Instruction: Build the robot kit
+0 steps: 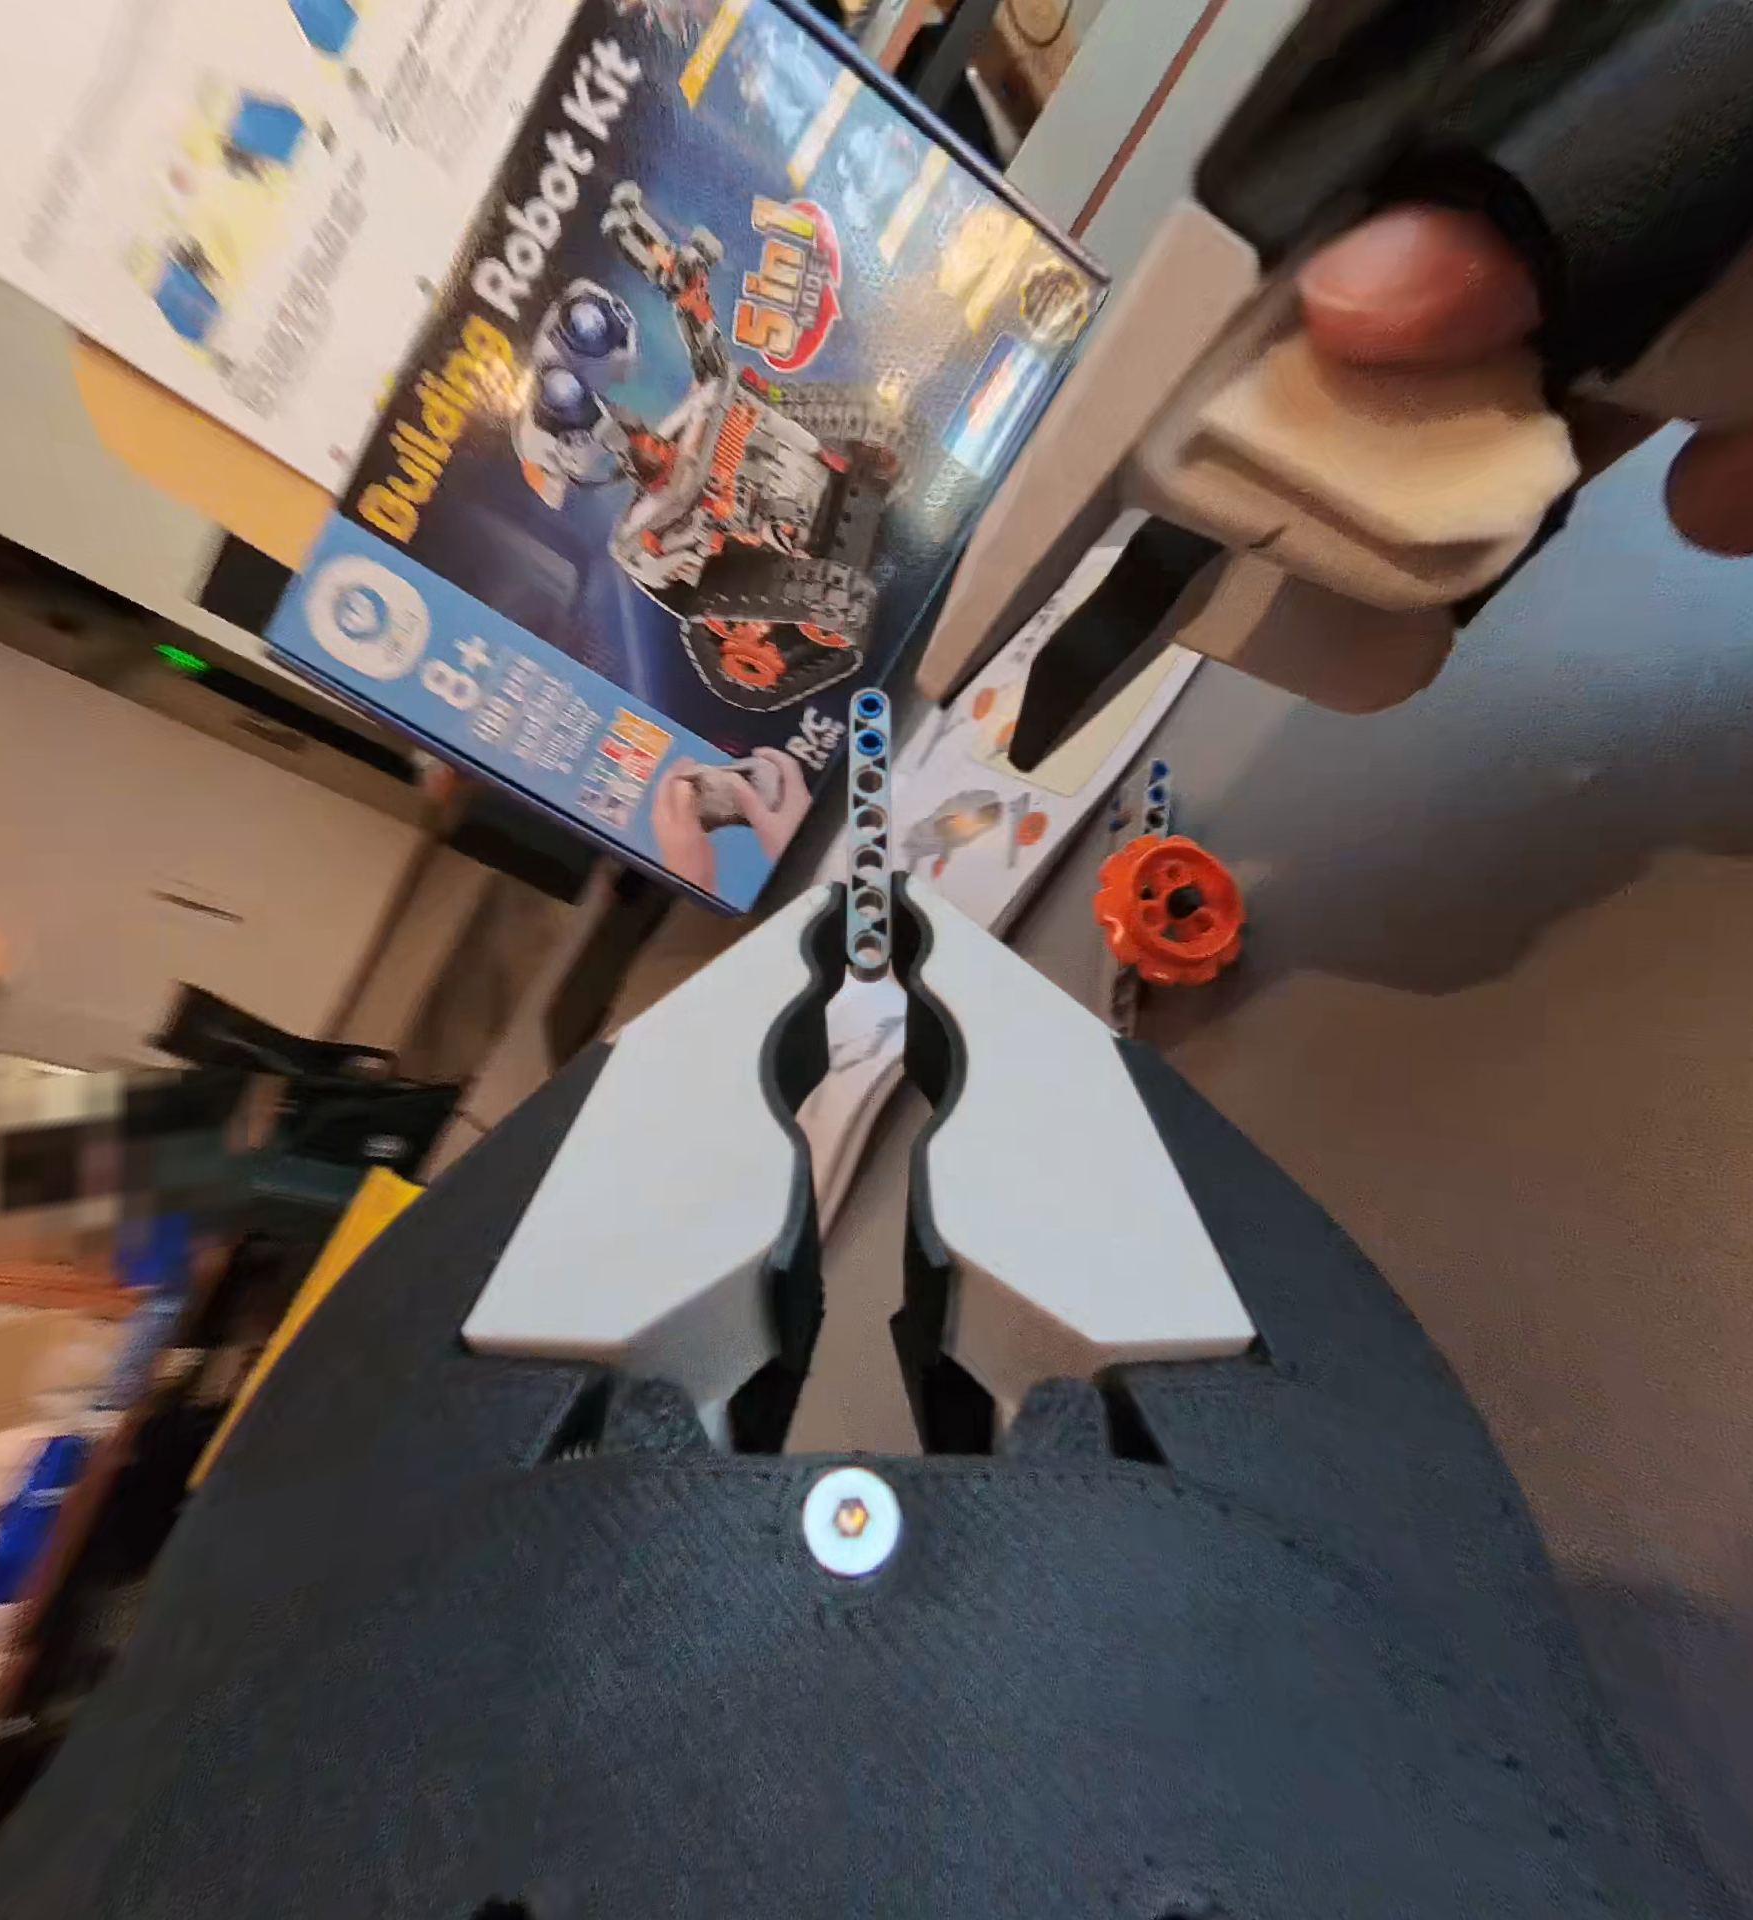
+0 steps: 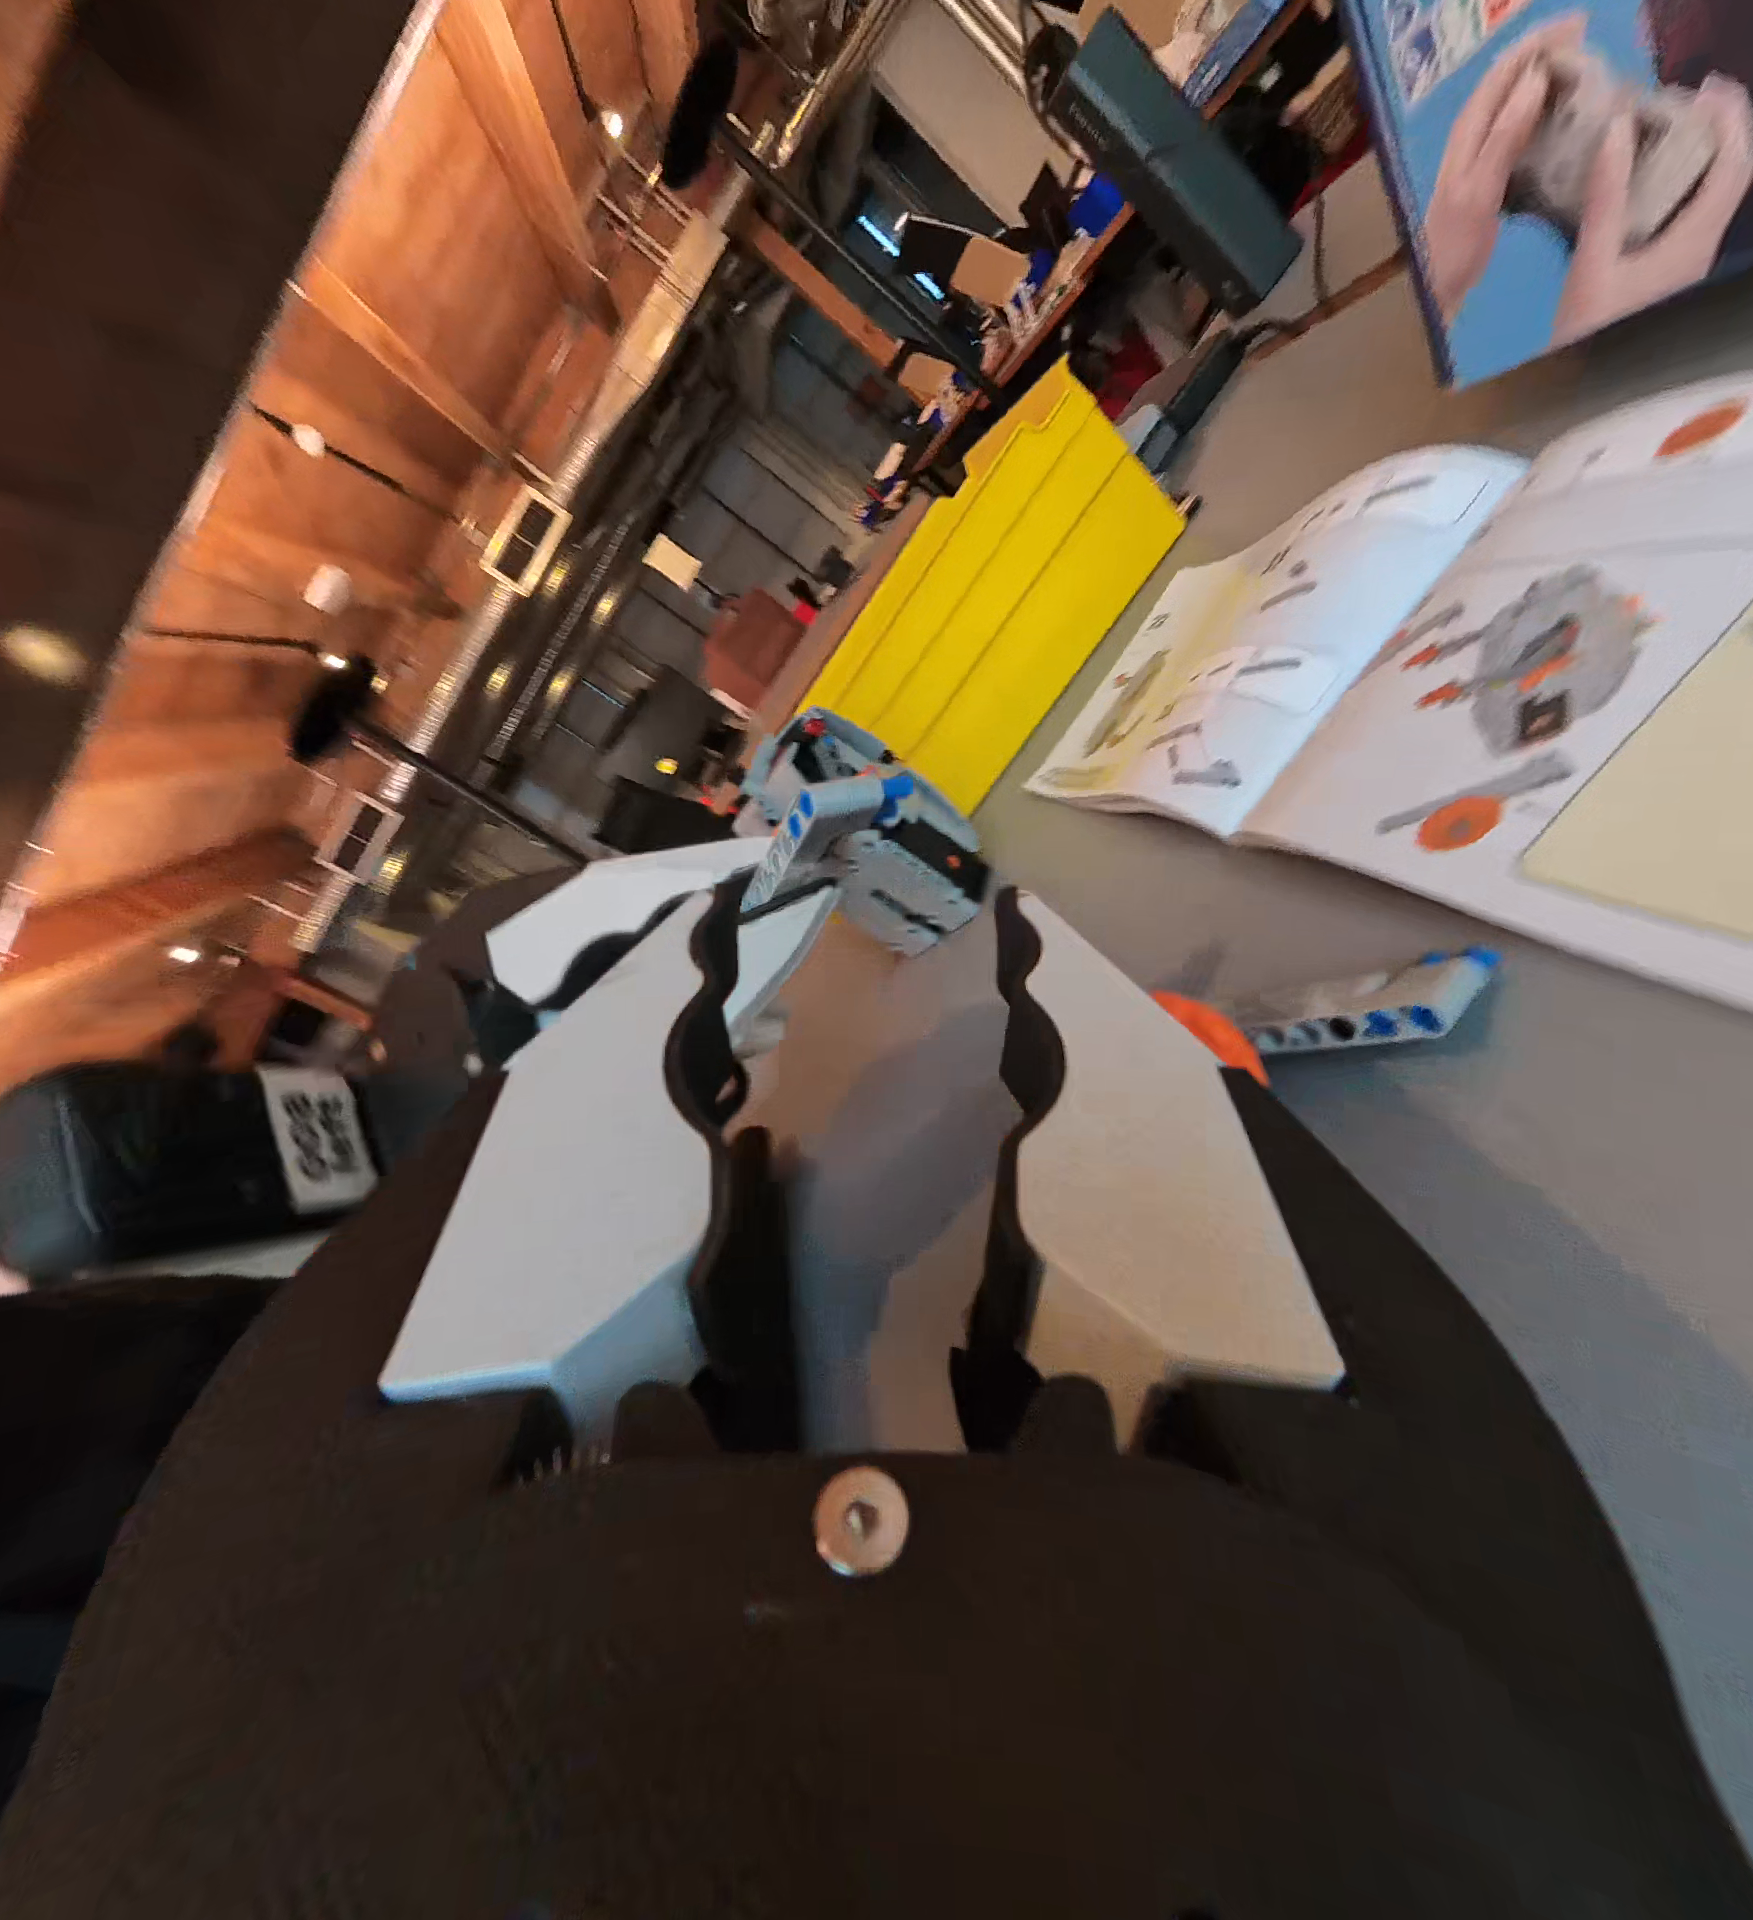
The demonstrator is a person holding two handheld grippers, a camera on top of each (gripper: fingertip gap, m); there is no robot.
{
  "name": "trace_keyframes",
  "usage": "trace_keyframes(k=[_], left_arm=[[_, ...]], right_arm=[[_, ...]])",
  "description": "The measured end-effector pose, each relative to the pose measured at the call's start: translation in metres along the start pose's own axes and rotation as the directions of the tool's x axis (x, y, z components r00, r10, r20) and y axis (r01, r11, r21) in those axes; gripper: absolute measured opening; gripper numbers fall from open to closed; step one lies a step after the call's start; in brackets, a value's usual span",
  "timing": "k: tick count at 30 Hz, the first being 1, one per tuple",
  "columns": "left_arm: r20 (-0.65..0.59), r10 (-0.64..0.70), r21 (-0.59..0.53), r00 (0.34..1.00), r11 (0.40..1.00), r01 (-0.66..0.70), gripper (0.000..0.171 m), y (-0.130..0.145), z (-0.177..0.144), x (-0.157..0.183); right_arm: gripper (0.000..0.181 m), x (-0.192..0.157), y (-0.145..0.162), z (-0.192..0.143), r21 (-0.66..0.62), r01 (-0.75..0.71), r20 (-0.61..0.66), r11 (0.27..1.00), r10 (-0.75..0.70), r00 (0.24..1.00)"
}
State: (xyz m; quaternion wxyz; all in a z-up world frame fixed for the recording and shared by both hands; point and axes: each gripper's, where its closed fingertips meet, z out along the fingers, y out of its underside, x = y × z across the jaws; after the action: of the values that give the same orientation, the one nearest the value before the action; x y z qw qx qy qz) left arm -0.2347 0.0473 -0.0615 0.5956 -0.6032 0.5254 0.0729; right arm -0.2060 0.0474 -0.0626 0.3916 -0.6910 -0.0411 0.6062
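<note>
While the left gripper (image 1: 867, 914) is pinching the lower end of a thin grey perforated beam (image 1: 869, 821), its jaws are sitting nearly closed on that strip, and the beam is poking straight out toward twelve o'clock with two blue pins (image 1: 869, 724) showing at its far end. It looks light and stiff, a hard plastic piece, likely slick on its flat faces, so the narrow end between the pad tips seems the sensible place to hold it, though a grip that short could let it pivot. At two o'clock from the fingers an orange toothed wheel (image 1: 1168, 909) is lying on the grey table (image 1: 1474, 1195), with an open instruction booklet (image 1: 997, 821) just beyond it and a printed kit box (image 1: 685, 436) standing up at eleven o'clock. Over in the right wrist view, the right gripper (image 2: 861, 925) is hanging open with nothing between its jaws, hovering above the table. Straight ahead at twelve o'clock sits a grey partly built assembly (image 2: 882, 852), close to the other gripper's beam, and at two o'clock another grey beam with blue pins (image 2: 1371, 1003) is lying flat near the booklet, with a yellow bin (image 2: 1007, 603) farther back.
</note>
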Motion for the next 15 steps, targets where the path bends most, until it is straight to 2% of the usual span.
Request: trace_keyframes(k=[2, 4, 12, 15], left_arm=[[0.069, 0.14, -0.007, 0.988, 0.99, -0.14, 0.006, -0.004, -0.001, 0.004], [0.069, 0.213, -0.017, 0.975, 0.977, -0.212, 0.006, -0.005, 0.001, 0.013], [0.064, 0.348, -0.051, 0.935, 0.937, -0.346, 0.005, -0.003, 0.005, 0.026], [0.064, 0.388, -0.065, 0.92, 0.921, -0.384, 0.006, -0.001, 0.007, 0.029]], right_arm=[[0.045, -0.001, 0.004, 0.002, 0.001, -0.079, 0.036, 0.997, 0.079, 0.996], [0.04, -0.004, 0.004, 0.002, 0.01, -0.118, 0.065, 0.993, 0.118, 0.991], [0.028, 0.007, -0.003, -0.007, 0.061, -0.196, 0.047, 0.979, 0.194, 0.98], [0.022, 0.011, 0.004, -0.005, 0.034, -0.237, 0.044, 0.971, 0.235, 0.971]])
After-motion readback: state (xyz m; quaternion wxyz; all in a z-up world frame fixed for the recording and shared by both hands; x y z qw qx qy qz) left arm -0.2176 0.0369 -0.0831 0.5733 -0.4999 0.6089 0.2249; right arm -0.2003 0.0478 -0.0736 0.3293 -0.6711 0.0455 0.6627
